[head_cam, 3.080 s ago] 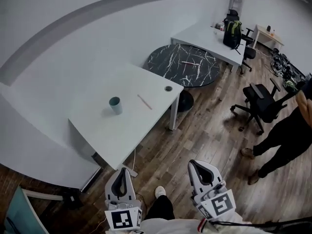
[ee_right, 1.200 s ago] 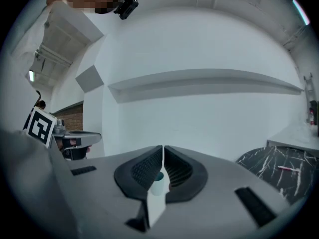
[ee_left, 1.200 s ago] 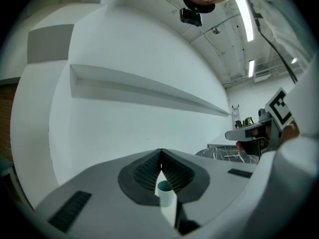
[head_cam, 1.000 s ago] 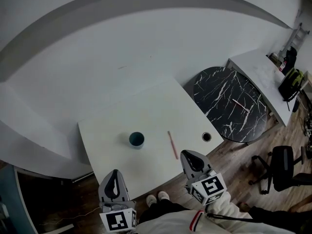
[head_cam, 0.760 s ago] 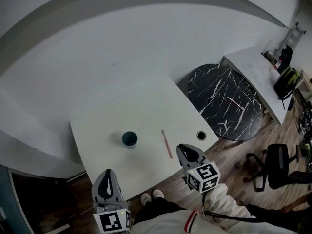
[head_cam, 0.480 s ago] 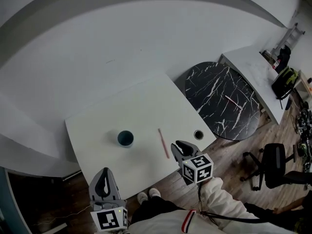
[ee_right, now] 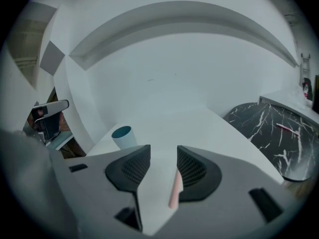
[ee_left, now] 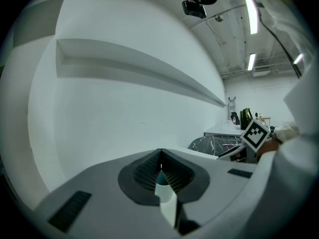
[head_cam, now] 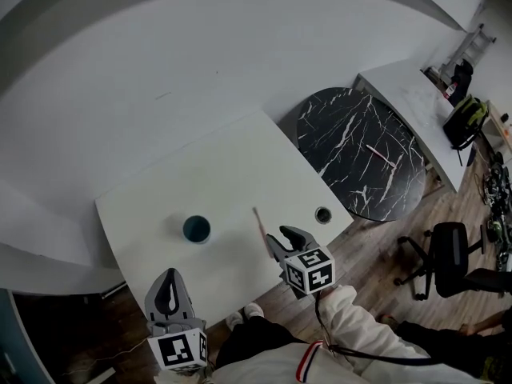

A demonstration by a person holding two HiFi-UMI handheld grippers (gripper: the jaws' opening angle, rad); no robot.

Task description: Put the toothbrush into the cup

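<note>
Right gripper view: the right gripper (ee_right: 163, 151) is shown with jaws spread, having just been opening. The near end of the pink toothbrush (ee_right: 175, 188) lies between them, unpinched, flat on the white table (head_cam: 224, 158) right of the cup (ee_right: 123, 136). The left gripper (ee_left: 160, 156), nearer than the cup, is held pressed together and empty. The approach to the pick is judged in hand. Next, the jaws should be lowered round the handle and closed. Counted: two grippers, one toothbrush, one cup. Far right of the cup, one pink stick (head_cam: 376, 152) is seen on a marble table (head_cam: 352, 126).
</note>
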